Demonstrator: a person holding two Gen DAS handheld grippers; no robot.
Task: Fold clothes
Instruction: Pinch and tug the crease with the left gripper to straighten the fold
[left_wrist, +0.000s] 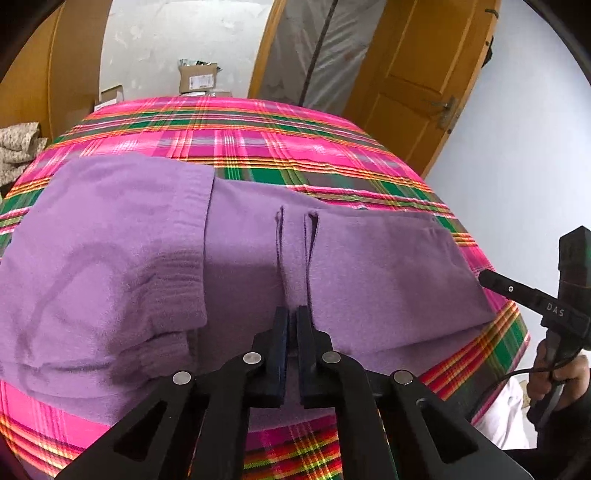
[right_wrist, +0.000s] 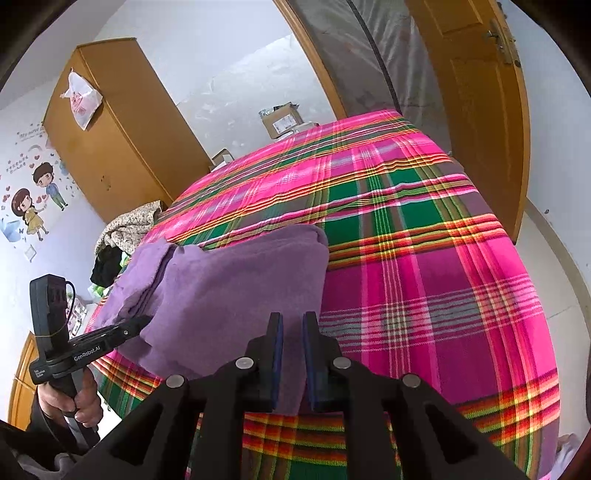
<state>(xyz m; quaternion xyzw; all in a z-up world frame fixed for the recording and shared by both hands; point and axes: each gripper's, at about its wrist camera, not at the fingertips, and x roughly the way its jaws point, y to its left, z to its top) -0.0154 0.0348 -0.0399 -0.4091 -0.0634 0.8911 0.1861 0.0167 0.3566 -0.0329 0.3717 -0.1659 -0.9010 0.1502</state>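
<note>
Garment: soft purple fleece garment (left_wrist: 147, 258), partly folded, fills the centre of the left wrist frame on the pink-and-green plaid bedspread (right_wrist: 424, 258).
Left hand-held gripper (left_wrist: 293, 314): pinched closed on a purple fold.
Right hand-held gripper (right_wrist: 293, 321): slightly parted over the garment's edge, gripping nothing.

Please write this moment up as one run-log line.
stage: folding | item: purple fleece garment on pink plaid bedspread | left claw: shut on garment's near edge | right claw: slightly open over garment's corner
</note>
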